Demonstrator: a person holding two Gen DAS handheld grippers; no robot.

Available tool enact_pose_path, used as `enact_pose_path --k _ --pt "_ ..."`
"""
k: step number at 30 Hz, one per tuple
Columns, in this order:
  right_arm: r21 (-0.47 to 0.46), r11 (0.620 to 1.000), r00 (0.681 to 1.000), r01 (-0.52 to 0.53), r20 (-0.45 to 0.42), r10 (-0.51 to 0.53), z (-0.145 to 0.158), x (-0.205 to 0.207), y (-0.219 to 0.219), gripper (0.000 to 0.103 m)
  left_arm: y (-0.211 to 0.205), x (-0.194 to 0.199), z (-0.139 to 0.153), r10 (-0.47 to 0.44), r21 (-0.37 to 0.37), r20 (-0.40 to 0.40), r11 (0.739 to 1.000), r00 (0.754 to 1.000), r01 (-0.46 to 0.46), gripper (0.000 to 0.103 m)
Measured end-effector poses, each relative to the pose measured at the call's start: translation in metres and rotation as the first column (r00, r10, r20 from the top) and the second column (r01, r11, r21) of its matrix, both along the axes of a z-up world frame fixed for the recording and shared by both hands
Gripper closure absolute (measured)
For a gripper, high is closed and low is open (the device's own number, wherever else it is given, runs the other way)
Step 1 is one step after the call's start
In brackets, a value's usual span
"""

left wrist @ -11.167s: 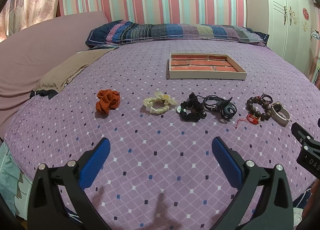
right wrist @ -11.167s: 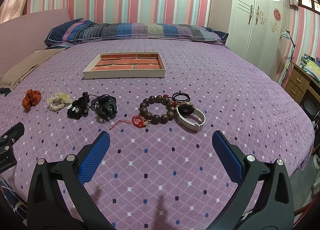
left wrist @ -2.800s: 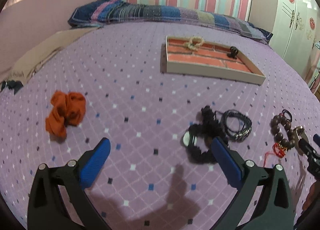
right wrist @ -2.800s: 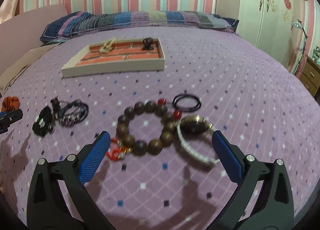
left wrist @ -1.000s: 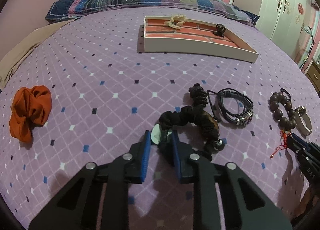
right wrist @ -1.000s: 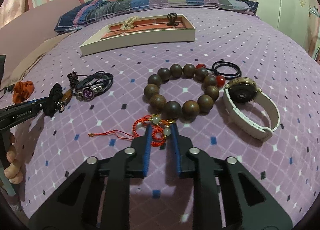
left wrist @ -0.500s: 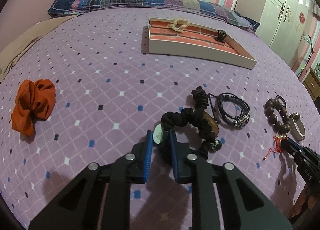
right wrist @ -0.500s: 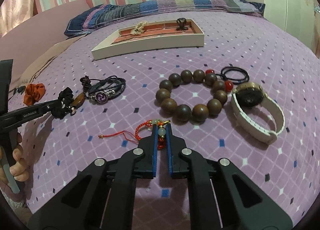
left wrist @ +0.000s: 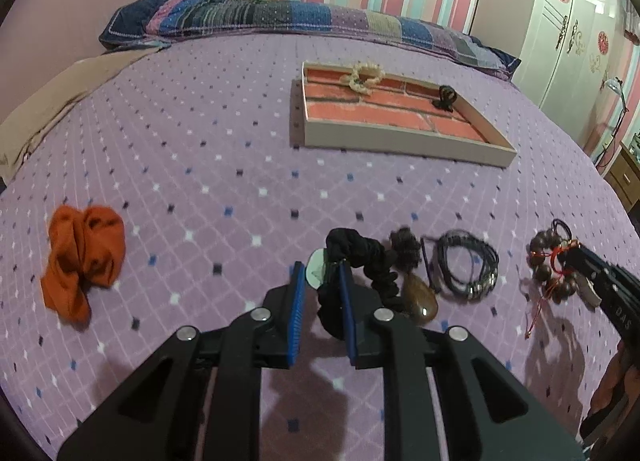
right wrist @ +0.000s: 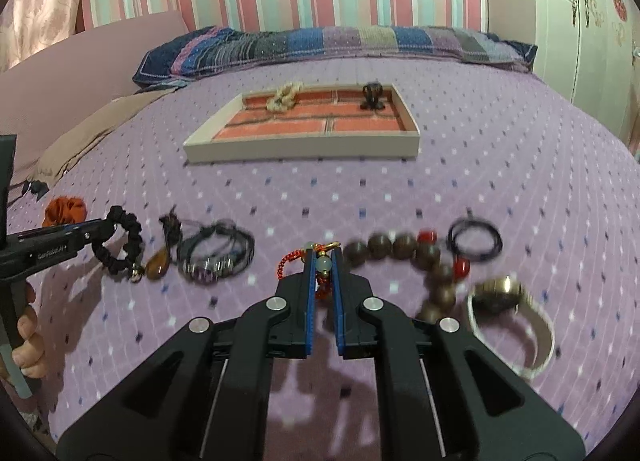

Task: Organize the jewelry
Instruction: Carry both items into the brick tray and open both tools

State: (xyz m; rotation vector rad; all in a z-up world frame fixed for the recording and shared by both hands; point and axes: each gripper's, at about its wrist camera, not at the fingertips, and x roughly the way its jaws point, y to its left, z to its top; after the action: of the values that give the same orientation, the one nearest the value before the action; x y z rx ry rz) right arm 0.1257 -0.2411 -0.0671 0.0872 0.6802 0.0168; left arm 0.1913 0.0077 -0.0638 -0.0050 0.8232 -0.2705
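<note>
Orange scrunchie (left wrist: 82, 261): lies crumpled on the purple bedspread (left wrist: 200, 165), well to the left of the left gripper and apart from everything else.
Left gripper (left wrist: 320, 289): blue pads closed on the black scrunchie (left wrist: 360, 257), pinching its near loop; a small pale disc shows just beyond the left pad.
Black scrunchie: held at its near end between the left gripper's pads, the rest curving off to the right, where a brown teardrop pendant (left wrist: 420, 299) hangs beside it.
Dark cord bracelet (left wrist: 468, 265): just right of the left gripper, past the pendant, resting on the bedspread.
Tray (left wrist: 400, 143): beyond both grippers, towards the striped pillow (left wrist: 280, 17); white rim, brick-patterned floor.
Tray contents: a cream scrunchie (left wrist: 362, 75) at the far left, a small black item (left wrist: 446, 97) at the far right, well apart.
Right gripper (right wrist: 322, 261): pads nearly together, clamped on the red knotted cord (right wrist: 292, 261) and pale bead of the wooden bead bracelet (right wrist: 404, 253).
Wooden bead bracelet: its beads trail to the right of the right gripper, blurred; two red beads sit among the brown.
Black hair tie (right wrist: 474, 239): right of the right gripper, beyond the beads.
White-strap watch (right wrist: 516, 321): furthest right, close beside the beads; blurred.
</note>
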Motion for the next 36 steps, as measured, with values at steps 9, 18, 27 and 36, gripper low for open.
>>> enact_pose_path --k 9,18,27,36 --pt "-0.018 1.0 0.998 0.012 0.068 -0.01 0.033 0.064 -0.015 0.095 -0.014 0.046 0.041 -0.011 0.003 0.086 1.0 0.996 0.011 0.085" --pt "-0.035 0.999 0.996 0.019 0.088 -0.016 0.065 0.175 -0.037 0.095 -0.053 0.153 0.067 -0.027 -0.003 0.088 1.0 0.996 0.028 0.085" --pt "-0.061 0.997 0.999 0.035 -0.011 -0.036 0.048 0.301 -0.044 0.095 -0.086 0.274 0.037 -0.013 0.022 -0.044 1.0 0.999 0.014 0.085" --pt "-0.071 0.996 0.989 0.059 -0.135 -0.068 0.013 0.378 -0.05 0.095 -0.096 0.348 -0.011 0.043 0.106 -0.141 0.994 0.989 -0.028 0.085"
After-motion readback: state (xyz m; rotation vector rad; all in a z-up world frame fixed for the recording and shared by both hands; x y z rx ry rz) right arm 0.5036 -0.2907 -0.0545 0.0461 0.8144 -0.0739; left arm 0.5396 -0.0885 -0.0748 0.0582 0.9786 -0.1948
